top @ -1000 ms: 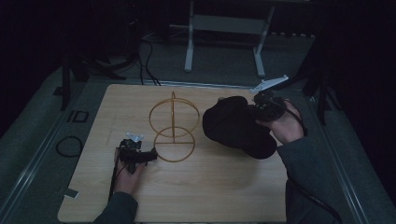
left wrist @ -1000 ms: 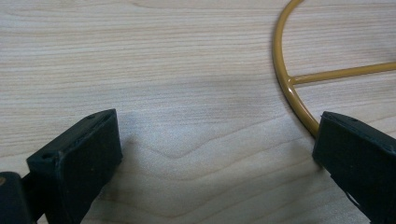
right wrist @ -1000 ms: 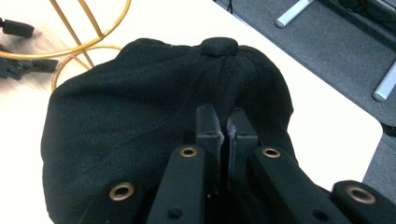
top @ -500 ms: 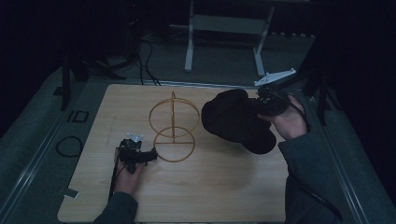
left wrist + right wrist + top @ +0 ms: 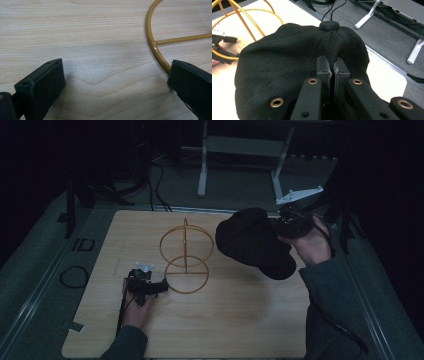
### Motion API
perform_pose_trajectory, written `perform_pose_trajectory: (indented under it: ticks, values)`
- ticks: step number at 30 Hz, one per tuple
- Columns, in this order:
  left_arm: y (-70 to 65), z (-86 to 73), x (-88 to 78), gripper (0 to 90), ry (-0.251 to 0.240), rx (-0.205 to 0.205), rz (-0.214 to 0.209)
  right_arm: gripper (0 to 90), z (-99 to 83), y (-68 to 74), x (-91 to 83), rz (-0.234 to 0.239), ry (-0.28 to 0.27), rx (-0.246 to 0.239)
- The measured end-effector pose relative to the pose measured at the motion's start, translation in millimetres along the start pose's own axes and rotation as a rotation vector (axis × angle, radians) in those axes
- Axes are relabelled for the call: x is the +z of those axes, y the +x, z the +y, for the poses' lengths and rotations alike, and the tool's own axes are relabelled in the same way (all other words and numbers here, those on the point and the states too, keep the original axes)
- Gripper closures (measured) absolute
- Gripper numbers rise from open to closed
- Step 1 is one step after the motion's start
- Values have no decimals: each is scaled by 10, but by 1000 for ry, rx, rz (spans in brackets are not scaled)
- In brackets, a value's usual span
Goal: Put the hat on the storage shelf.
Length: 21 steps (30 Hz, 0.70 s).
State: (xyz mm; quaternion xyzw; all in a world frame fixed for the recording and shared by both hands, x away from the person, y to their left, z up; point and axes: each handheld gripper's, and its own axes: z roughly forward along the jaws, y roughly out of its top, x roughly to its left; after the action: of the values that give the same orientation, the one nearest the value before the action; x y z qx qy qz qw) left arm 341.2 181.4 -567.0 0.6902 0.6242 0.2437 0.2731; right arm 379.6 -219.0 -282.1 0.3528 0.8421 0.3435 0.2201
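Soft black fabric cap [image 5: 257, 242] hangs above the light wooden table [image 5: 240, 320] at its 2 o'clock edge, a fold clenched between the right gripper [image 5: 333, 66] jaws; right hand [image 5: 312, 245] raised. Left gripper [image 5: 115, 82] released, jaws spread, resting at 9 o'clock of the yellow wire ring stand [image 5: 186, 252].

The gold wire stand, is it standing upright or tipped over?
Upright. In the high view the gold wire stand has its base ring flat on the table, with the post and upper ring rising straight above it.
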Motion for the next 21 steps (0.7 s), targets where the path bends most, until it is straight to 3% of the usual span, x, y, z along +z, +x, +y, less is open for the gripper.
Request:
perform_pose_trajectory:
  ticks: [10,21]
  values:
    - [0,0,1,7,-1,0,0,859,87,-15,-37,-1,-11,3]
    - [0,0,1,7,-1,0,0,860,197,-24,-67,41,-39,-4]
